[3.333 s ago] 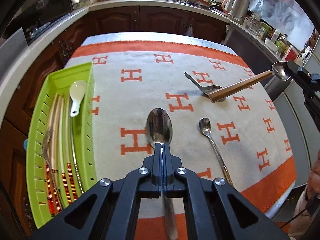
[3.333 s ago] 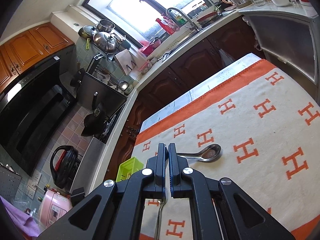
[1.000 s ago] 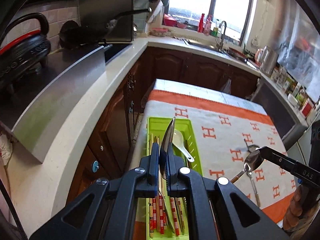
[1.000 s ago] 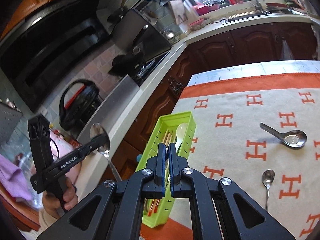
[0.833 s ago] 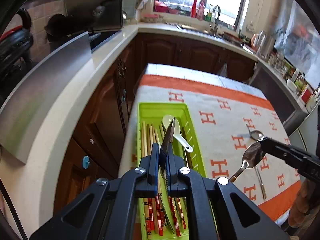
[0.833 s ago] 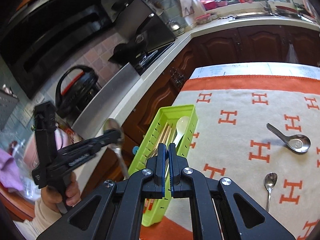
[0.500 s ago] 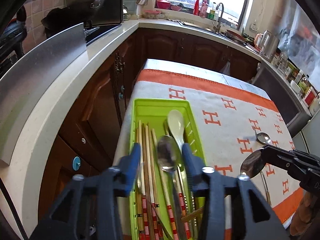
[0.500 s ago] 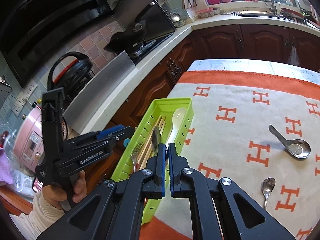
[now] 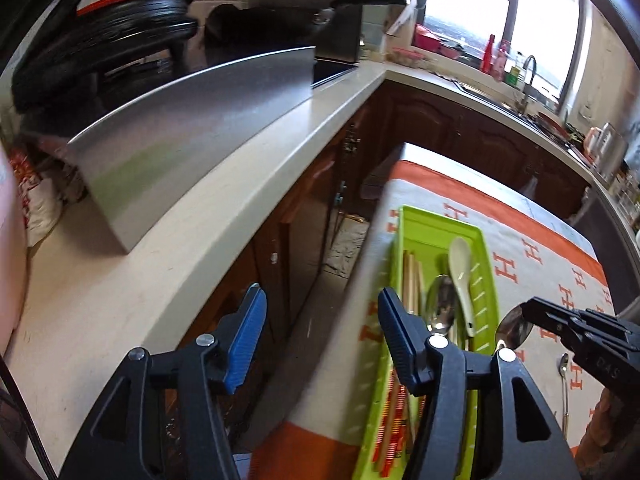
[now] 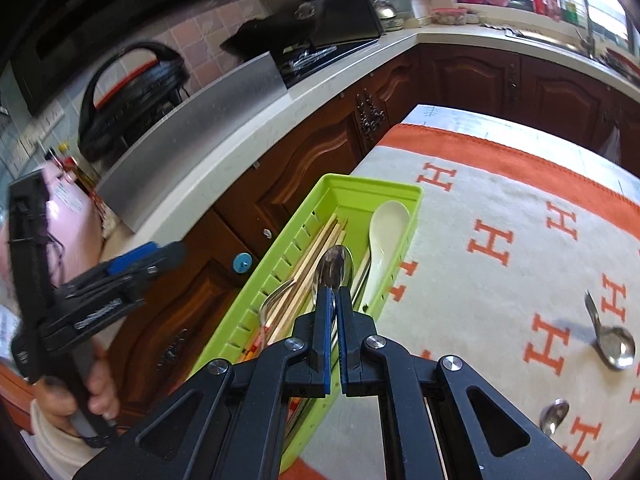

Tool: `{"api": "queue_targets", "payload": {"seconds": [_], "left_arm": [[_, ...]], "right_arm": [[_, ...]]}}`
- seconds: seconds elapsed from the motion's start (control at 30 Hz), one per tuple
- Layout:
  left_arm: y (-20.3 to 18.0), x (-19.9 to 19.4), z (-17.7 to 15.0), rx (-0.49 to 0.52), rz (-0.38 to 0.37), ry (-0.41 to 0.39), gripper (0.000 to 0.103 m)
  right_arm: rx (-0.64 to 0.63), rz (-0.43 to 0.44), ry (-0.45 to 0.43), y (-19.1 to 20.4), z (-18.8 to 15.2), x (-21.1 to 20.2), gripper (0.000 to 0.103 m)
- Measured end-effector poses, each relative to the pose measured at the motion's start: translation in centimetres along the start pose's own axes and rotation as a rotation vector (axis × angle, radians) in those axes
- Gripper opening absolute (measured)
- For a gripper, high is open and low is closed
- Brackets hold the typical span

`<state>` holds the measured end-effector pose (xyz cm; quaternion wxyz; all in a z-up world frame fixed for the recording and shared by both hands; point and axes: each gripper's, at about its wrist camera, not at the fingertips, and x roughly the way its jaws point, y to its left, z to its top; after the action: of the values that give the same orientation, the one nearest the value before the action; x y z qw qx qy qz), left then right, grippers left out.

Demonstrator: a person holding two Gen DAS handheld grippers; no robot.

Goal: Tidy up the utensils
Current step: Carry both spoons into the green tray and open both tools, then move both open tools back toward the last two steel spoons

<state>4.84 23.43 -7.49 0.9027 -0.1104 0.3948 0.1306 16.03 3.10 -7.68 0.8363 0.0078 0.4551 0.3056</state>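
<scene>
A green utensil tray (image 9: 486,276) (image 10: 340,186) sits at the left edge of the cloth. It holds chopsticks (image 9: 410,272), a white ceramic spoon (image 9: 460,264) (image 10: 386,236) and a steel spoon (image 9: 440,308). My left gripper (image 9: 320,340) is open and empty, left of the tray beyond the table edge; it also shows in the right wrist view (image 10: 144,260). My right gripper (image 10: 334,300) is shut on a wooden-handled spoon (image 10: 334,266) over the tray; its bowl shows in the left wrist view (image 9: 514,328).
A steel ladle spoon (image 10: 610,340) and a small steel spoon (image 10: 554,414) (image 9: 564,364) lie on the white and orange cloth (image 10: 500,280). A counter (image 9: 140,280) with a steel splash guard (image 9: 192,136) and dark wood cabinets (image 10: 304,160) stands to the left.
My left gripper has let the steel spoon go into the tray, opened wide and swung left off the table. My right gripper has carried its spoon over the tray.
</scene>
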Motion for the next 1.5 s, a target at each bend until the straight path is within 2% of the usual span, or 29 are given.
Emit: {"api": "queue_targets", "payload": {"seconds": [0.1,0.2,0.3,0.37,0.5,0.8,1.07,1.3,1.5], "left_arm": [[0.8,0.3,-0.4,-0.012,0.02,0.008,0.057],[1.5,0.7,-0.9,-0.019,0.038,0.022,0.064],[1.9,0.8,-1.1,-0.027,0.043,0.03,0.067],[2.0,0.9,-1.2,-0.032,0.043,0.035,0.069],[2.0,1.1,-1.6,-0.041,0.036,0.059,0.07],[0.6,-0.2,-3.0,-0.013,0.024,0.088,0.07],[-2.2,-2.3,-5.1,0.057,0.009,0.107,0.07],[-6.1,-4.4,-5.8,0.15,-0.012,0.094,0.071],[-11.1,-6.0,-5.7,0.26,-0.037,0.073,0.076]], "right_arm": [[-0.02,-0.039,0.018,0.6,0.7,2.2,0.002],[0.03,-0.048,0.05,0.2,1.6,4.3,0.003],[0.114,-0.026,0.075,-0.9,1.9,5.7,0.01],[0.133,-0.025,0.074,-1.1,1.6,5.8,0.022],[0.12,-0.039,0.06,-0.8,0.9,5.2,0.027],[0.147,-0.043,0.04,-1.0,-2.1,1.3,0.028],[0.206,-0.064,0.023,-3.0,-6.2,-3.0,0.028],[0.276,-0.098,-0.025,-6.6,-9.4,-7.7,0.028],[0.366,-0.128,-0.081,-11.4,-11.7,-11.9,0.028]]}}
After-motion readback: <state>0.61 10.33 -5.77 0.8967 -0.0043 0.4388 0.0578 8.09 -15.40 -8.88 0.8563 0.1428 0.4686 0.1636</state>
